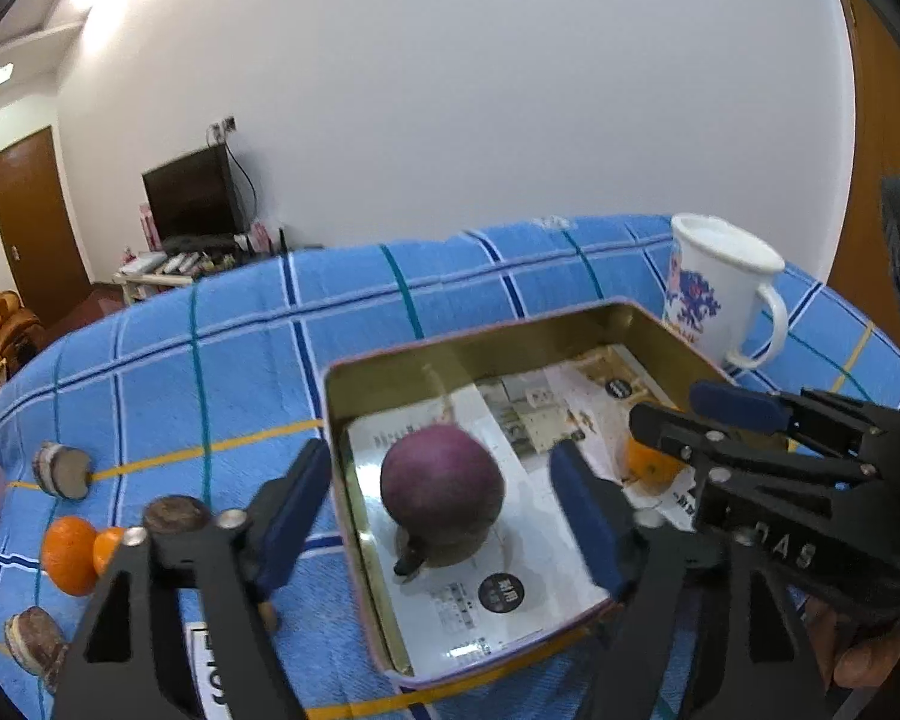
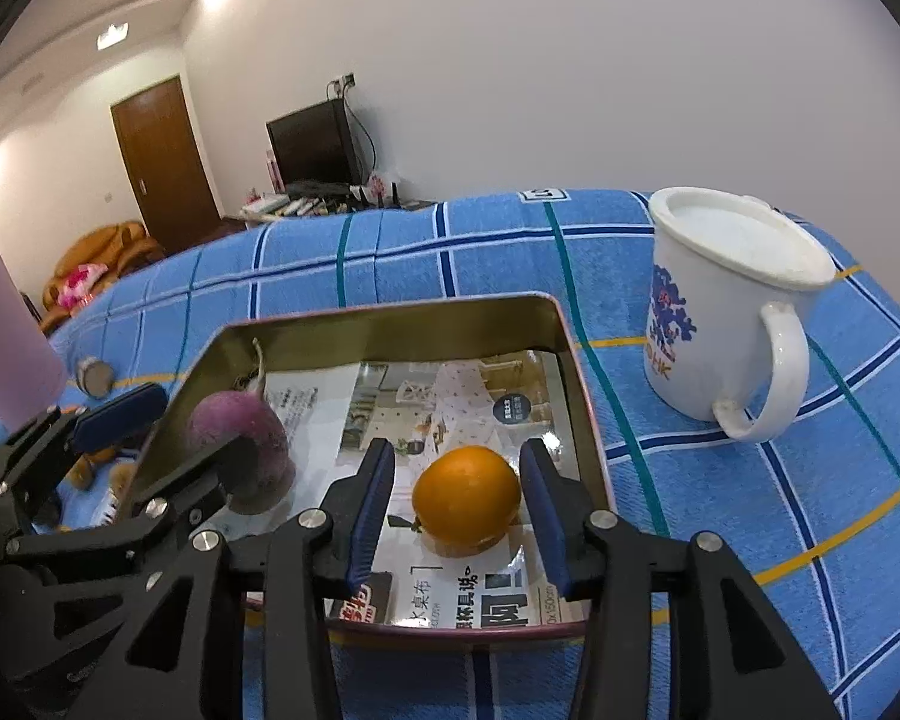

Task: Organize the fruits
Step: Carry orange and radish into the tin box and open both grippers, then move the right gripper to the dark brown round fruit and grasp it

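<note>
Right black gripper with blue pads (image 2: 459, 519) spread wide, straddling a round orange fruit (image 2: 467, 500) without touching it; fruit rests on printed paper lining (image 2: 450, 402) in a rectangular gold metal tin (image 2: 390, 324). Left gripper (image 1: 444, 516) likewise released around a purple round fruit (image 1: 442, 489) in that tin. White printed mug (image 2: 726, 330) stands beside the tin on blue checked cloth (image 2: 750, 510).

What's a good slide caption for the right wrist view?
Open right tongs straddle an orange inside the metal tin, beside a purple fruit.
</note>
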`<act>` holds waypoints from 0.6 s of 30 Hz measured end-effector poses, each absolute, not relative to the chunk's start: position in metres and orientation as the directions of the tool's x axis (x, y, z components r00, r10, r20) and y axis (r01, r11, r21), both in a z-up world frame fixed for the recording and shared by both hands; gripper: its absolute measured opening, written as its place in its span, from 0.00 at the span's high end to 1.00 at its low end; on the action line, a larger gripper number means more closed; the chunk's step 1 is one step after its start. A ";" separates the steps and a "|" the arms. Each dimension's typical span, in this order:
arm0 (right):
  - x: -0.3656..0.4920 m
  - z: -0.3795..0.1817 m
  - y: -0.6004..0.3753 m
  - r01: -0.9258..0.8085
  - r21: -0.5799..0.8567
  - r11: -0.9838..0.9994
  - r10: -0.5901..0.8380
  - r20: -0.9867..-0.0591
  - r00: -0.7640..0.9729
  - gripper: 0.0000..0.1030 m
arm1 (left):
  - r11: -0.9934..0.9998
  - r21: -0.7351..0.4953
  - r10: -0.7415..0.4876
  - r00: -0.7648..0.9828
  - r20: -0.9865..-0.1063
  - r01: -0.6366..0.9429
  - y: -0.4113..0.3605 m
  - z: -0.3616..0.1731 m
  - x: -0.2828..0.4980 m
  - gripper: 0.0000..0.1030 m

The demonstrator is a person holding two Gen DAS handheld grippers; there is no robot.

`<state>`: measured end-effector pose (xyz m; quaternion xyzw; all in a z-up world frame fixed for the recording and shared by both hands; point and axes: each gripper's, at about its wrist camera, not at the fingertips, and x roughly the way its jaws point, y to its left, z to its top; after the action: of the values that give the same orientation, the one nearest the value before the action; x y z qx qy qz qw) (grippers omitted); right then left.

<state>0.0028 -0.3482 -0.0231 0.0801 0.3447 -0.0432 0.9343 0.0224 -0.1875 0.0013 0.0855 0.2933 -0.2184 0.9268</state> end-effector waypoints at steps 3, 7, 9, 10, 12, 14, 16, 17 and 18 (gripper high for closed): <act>-0.002 -0.018 -0.358 0.137 0.198 0.971 0.014 -0.615 0.788 0.44 | 0.901 0.026 -0.355 0.769 -0.531 0.434 -0.179 0.011 0.017 0.01; -0.007 -0.015 -0.374 0.114 0.353 0.928 0.108 -0.552 0.827 0.22 | 0.909 -0.013 -0.366 0.784 -0.501 0.416 -0.169 0.019 0.014 0.00; -0.010 -0.012 -0.374 0.106 0.365 0.925 0.112 -0.527 0.842 0.22 | 0.910 -0.008 -0.363 0.786 -0.501 0.415 -0.168 0.019 0.013 0.00; -0.011 -0.010 -0.372 0.104 0.350 0.931 0.101 -0.520 0.848 0.22 | 0.909 -0.001 -0.361 0.787 -0.500 0.416 -0.168 0.018 0.012 0.00; -0.017 -0.004 -0.367 0.098 0.319 0.943 0.073 -0.483 0.872 0.22 | 0.909 0.017 -0.352 0.789 -0.503 0.416 -0.169 0.018 0.010 0.00; -0.024 0.003 -0.364 0.103 0.289 0.952 0.036 -0.437 0.899 0.22 | 0.911 0.021 -0.347 0.793 -0.501 0.412 -0.167 0.019 0.009 0.00; -0.033 0.009 -0.363 0.119 0.265 0.957 -0.007 -0.389 0.921 0.21 | 0.916 0.008 -0.343 0.794 -0.502 0.401 -0.160 0.020 0.009 0.00; -0.036 0.010 -0.365 0.130 0.263 0.956 -0.023 -0.373 0.928 0.18 | 0.918 0.003 -0.342 0.794 -0.503 0.397 -0.158 0.020 0.008 0.00; -0.034 0.011 -0.367 0.136 0.267 0.954 -0.028 -0.372 0.928 0.16 | 0.921 -0.001 -0.338 0.794 -0.505 0.390 -0.155 0.019 0.008 0.00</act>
<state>-0.0342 -0.3673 0.0111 0.1456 0.1853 -0.0421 0.9709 0.0083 -0.1548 0.0194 0.0515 0.2564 -0.1925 0.9458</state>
